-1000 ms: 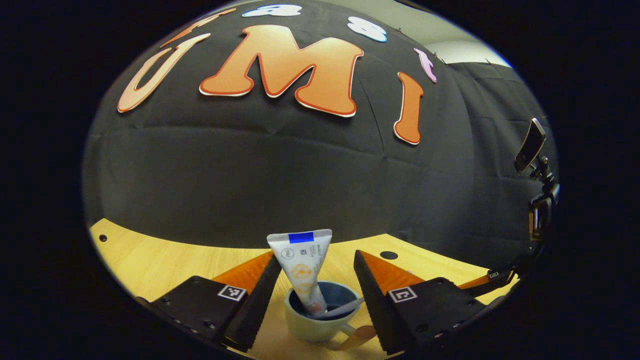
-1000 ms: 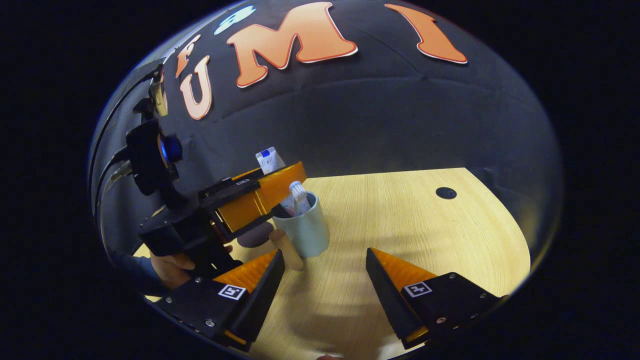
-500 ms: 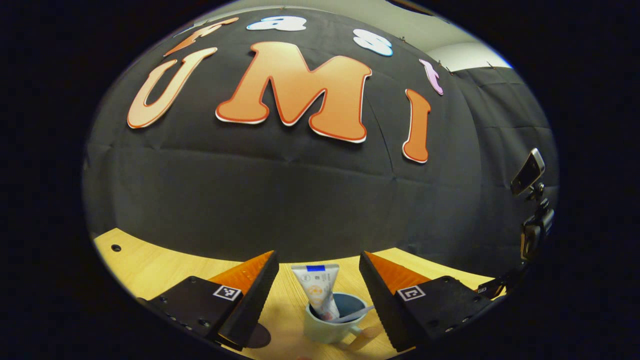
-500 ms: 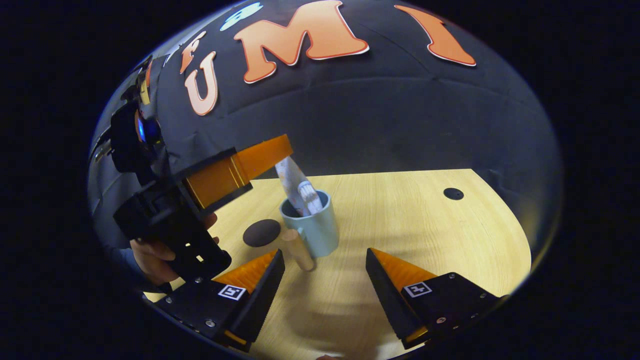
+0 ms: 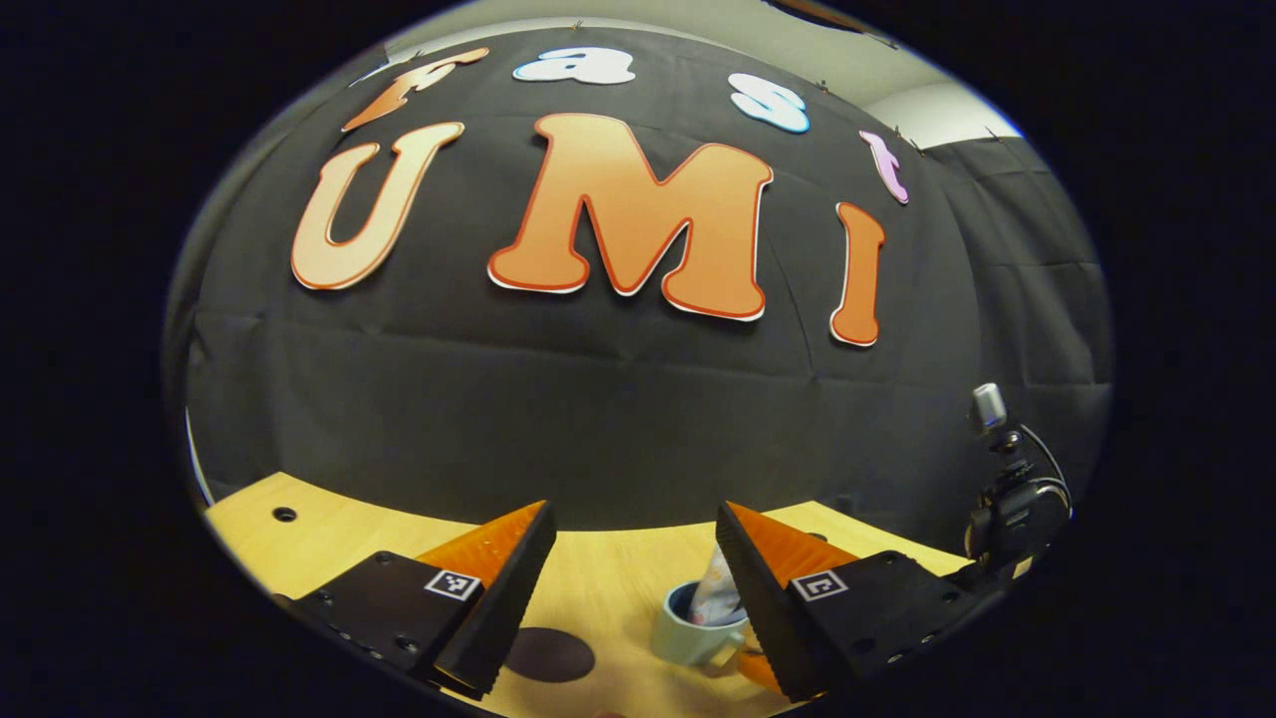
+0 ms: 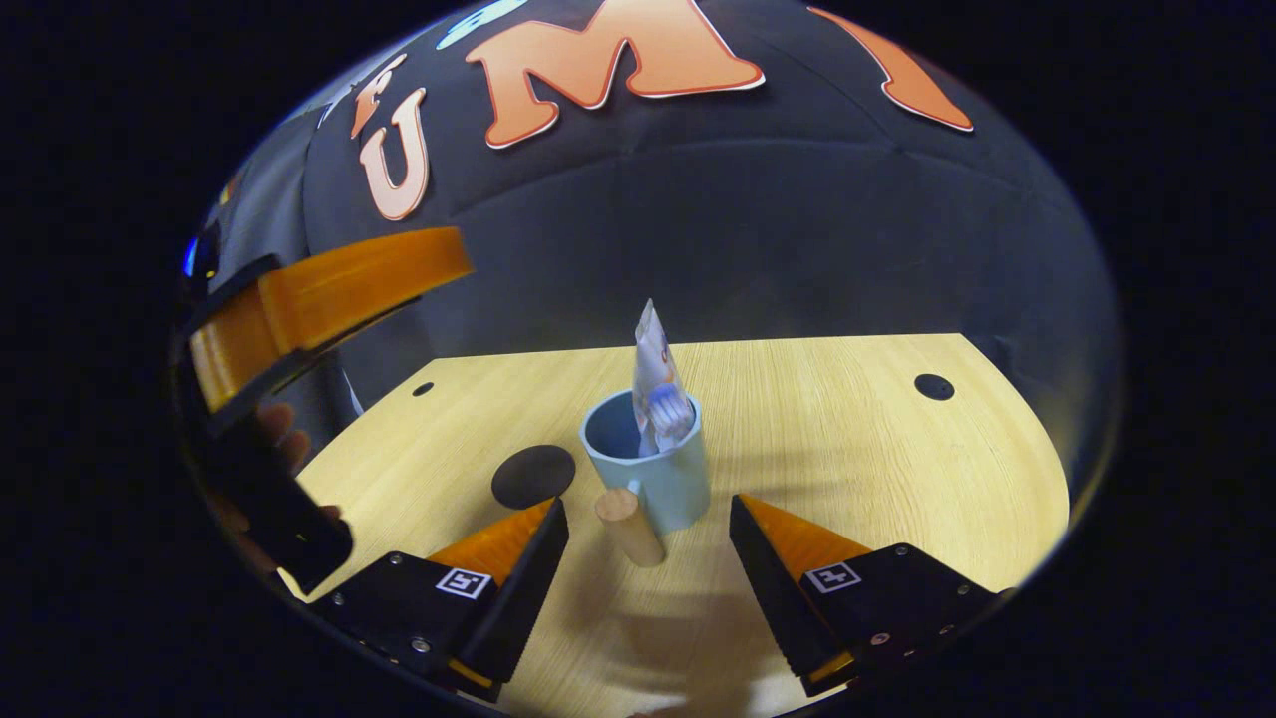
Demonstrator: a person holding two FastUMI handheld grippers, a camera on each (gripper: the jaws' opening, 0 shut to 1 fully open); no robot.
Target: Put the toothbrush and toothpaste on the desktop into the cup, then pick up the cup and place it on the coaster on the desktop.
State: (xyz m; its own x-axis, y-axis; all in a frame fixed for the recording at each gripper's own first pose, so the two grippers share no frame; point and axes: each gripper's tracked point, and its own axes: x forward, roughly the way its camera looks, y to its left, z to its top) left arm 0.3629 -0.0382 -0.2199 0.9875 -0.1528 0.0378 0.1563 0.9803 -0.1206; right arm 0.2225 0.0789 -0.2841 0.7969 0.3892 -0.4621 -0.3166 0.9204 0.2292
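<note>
Since a second ago the left gripper (image 5: pixel 632 573) has drawn back and up from the cup (image 6: pixel 650 469): then the toothpaste (image 6: pixel 650 364) stood between its fingers above the cup, whereas now, in the left gripper view, nothing lies between them, and the cup (image 5: pixel 690 630) sits low and partly behind the right-hand finger. Its jaws stand wide apart, released.

In the right gripper view, going left to right: that same left gripper (image 6: pixel 329 294) hangs high at the far left, well clear of the cup, with part of a hand (image 6: pixel 284 429) below it. Next comes the dark round coaster (image 6: pixel 533 476), lying flat on the wooden desktop (image 6: pixel 857 439) just left of the cup and apart from it. The pale blue cup stands upright on the desktop — not on the coaster — with its wooden handle (image 6: pixel 630 526) pointing toward the camera. Inside it the toothpaste tube stands upright, leaning a little to the right, and the toothbrush head (image 6: pixel 670 414) shows at the rim in front of the tube.

The right gripper (image 6: pixel 648 519) has its jaws spread and empty; the cup sits just beyond the fingertips, roughly centred on the gap, with the handle end reaching in between them and touching neither. Compared with earlier, the cup appears nearer and more centred to this gripper, and the coaster is uncovered in full.
</note>
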